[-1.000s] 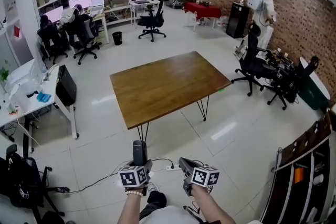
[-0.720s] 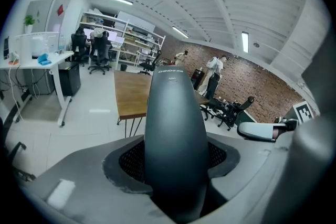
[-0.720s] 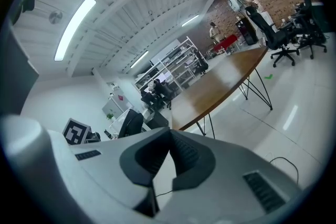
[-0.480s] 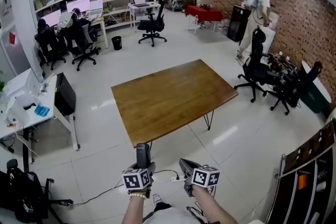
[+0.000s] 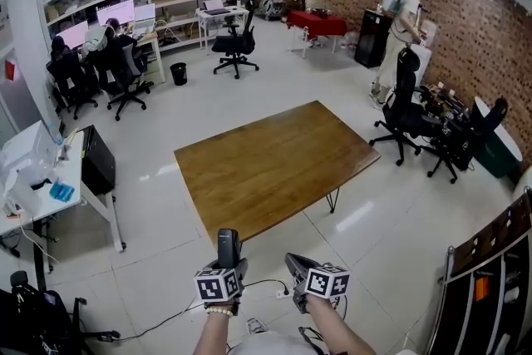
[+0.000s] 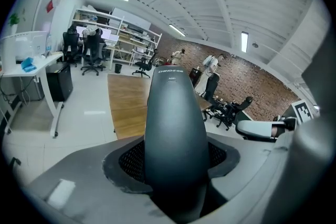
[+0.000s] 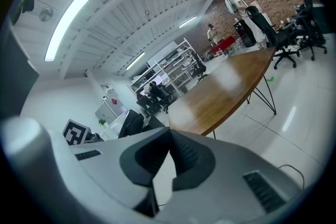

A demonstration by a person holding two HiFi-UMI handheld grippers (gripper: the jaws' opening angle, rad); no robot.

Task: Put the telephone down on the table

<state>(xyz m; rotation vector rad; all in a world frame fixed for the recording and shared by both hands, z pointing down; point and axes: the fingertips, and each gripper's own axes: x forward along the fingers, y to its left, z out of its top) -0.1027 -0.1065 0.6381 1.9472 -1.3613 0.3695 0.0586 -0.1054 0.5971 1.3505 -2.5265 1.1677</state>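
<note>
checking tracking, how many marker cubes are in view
2: one cube on the left tool, which grips the telephone; the other cube on the right tool. None seems hidden.

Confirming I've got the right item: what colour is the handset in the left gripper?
Dark grey, nearly black telephone; clearest in the left gripper view.

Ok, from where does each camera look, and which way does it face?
Head view: on the person's head, looking steeply down at the wooden table; both forearms, left gripper and right gripper show.
Left gripper view: on the left gripper, along its fingers, shut on the telephone, toward the table.
Right gripper view: on the right gripper, along its closed, empty fingers, toward the table.
Shared: all three show the table.
</note>
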